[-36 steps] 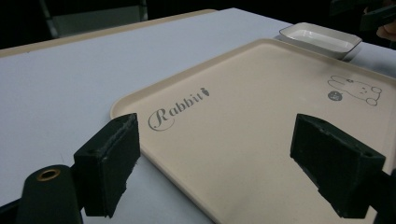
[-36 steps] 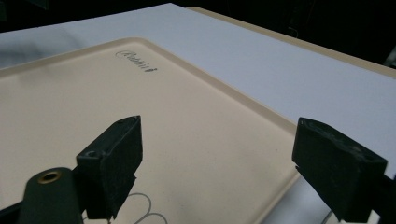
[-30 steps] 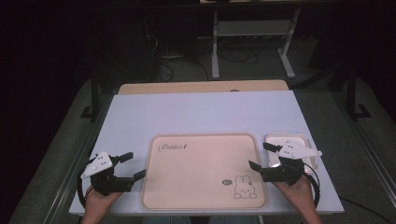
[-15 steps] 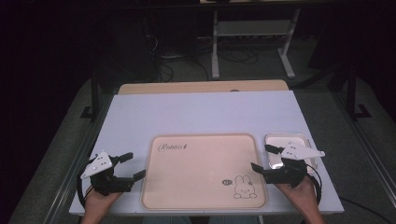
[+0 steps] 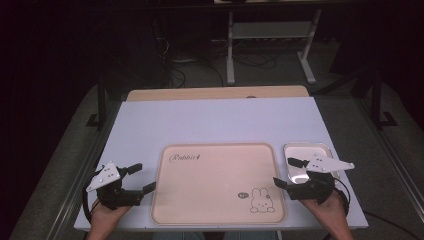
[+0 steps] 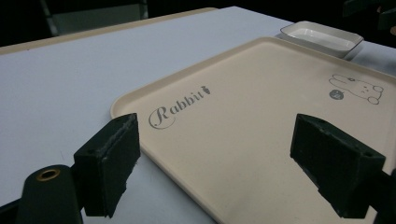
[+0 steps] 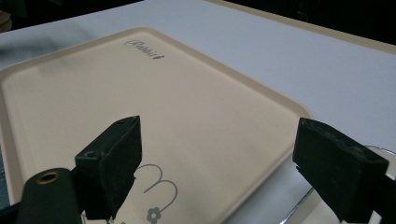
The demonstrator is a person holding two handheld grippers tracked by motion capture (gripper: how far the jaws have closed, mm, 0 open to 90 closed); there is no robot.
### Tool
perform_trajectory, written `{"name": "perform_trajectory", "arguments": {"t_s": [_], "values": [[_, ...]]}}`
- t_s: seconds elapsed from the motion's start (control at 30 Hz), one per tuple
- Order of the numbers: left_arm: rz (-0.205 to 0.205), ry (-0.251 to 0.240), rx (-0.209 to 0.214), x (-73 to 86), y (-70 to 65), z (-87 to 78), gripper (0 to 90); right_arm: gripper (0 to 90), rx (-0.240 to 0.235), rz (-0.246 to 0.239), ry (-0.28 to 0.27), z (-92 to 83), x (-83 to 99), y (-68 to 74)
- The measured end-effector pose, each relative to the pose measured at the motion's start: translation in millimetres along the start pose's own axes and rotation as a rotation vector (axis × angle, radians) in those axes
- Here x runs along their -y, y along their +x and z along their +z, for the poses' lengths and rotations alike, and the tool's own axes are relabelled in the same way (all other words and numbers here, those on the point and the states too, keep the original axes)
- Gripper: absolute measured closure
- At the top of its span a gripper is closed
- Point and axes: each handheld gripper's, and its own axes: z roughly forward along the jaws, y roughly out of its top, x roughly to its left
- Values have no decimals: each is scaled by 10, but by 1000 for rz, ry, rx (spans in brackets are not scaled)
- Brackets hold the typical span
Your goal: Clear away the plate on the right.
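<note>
White-topped table (image 5: 215, 122) with a wooden strip along its far edge, beige rabbit-print tray (image 5: 215, 180) lying flat near the front, small white dish (image 5: 306, 151) just beside the tray's right side

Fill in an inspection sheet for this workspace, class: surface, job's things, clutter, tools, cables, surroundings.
Surface: white table top, bare at the far half.
Job's things: beige rabbit tray lying flat at the near edge; small white dish beside its right side.
Clutter: nothing seen.
Tools: left tool open at the tray's left edge; right tool open, over the dish's near part.
Cables: a black loop by each hand; more on the floor behind.
Surroundings: dark room, metal stand beyond the table.
</note>
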Motion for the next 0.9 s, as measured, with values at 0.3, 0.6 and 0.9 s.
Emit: {"name": "perform_trajectory", "arguments": {"t_s": [0.3, 0.6, 0.9], "values": [[2, -1, 0, -2, -2, -6, 157, 146, -9, 11, 26, -67, 42, -18], [0, -3, -1, -3, -7, -13, 157, 147, -14, 54, 44, -196, 111, -94], [-4, -9, -2, -5, 5, -29, 157, 148, -20, 94, 81, -312, 144, -168]]}}
